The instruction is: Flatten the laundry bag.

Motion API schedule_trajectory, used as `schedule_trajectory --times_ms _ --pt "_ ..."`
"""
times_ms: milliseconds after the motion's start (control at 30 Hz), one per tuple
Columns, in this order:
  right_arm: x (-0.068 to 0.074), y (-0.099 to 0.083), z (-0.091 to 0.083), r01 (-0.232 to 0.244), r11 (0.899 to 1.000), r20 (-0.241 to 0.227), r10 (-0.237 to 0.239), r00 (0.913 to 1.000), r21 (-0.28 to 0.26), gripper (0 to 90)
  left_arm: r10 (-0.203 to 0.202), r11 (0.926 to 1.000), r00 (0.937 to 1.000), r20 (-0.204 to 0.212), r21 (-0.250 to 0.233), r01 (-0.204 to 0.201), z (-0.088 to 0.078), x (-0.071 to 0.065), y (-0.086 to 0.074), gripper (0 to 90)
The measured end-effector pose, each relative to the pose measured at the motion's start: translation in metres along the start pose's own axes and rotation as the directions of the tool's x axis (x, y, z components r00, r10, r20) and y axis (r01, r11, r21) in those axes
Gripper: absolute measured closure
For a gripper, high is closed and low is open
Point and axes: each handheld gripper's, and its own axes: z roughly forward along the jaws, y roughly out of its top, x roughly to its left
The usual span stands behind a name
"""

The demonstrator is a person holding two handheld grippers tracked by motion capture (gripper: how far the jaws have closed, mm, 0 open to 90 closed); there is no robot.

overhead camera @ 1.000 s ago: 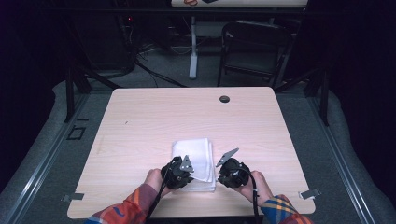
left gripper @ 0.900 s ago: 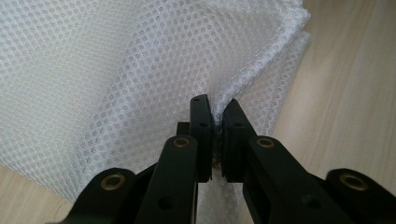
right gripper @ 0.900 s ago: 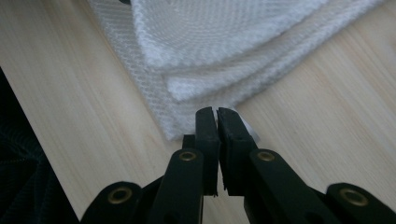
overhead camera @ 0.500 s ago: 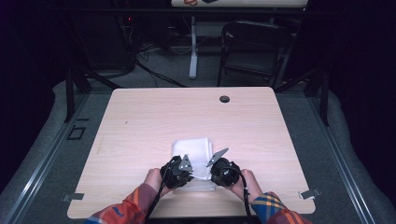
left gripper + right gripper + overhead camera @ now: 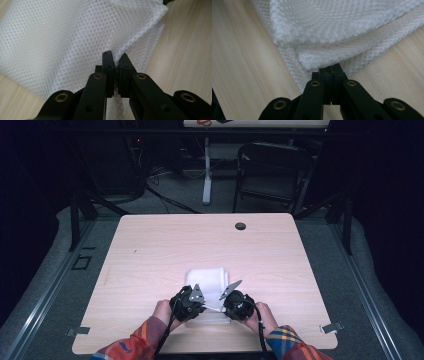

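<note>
A folded white mesh cloth [image 5: 207, 279] lies on the light wooden table [image 5: 150, 250], near its front edge. My left gripper [image 5: 204, 307] sits at the cloth's near edge, and in the left gripper view my left gripper [image 5: 115, 58] is shut, with a raised fold of the cloth [image 5: 75, 37] pinched between the jaws. My right gripper [image 5: 223, 309] is close beside it on the right. In the right gripper view my right gripper [image 5: 331, 68] has its jaws pressed together on the thin edge of the cloth [image 5: 337, 30], under the thicker folds.
A small black round cap [image 5: 240, 226] sits in the tabletop near the far edge. Beyond the table stand a dark folding chair [image 5: 270, 170] and a table leg [image 5: 206, 170]. Plaid sleeves [image 5: 130, 347] come in over the front edge.
My right gripper has moved left, closer to the left gripper, and settled on the cloth's near edge. The left gripper has stayed where it was.
</note>
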Motion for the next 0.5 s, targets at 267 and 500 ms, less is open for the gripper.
schedule_trajectory --times_ms 267,500 --pt "-0.001 -0.002 0.0 -0.006 1.0 0.004 0.006 1.0 -0.008 90.0 -0.032 0.9992 0.9994 -0.011 -0.024 0.032 -0.005 0.003 -0.001 86.5" --pt "-0.001 -0.001 0.0 -0.006 1.0 0.017 0.006 0.9998 -0.01 90.0 -0.061 0.9967 0.9976 -0.032 -0.055 0.059 -0.013 0.006 -0.001 86.6"
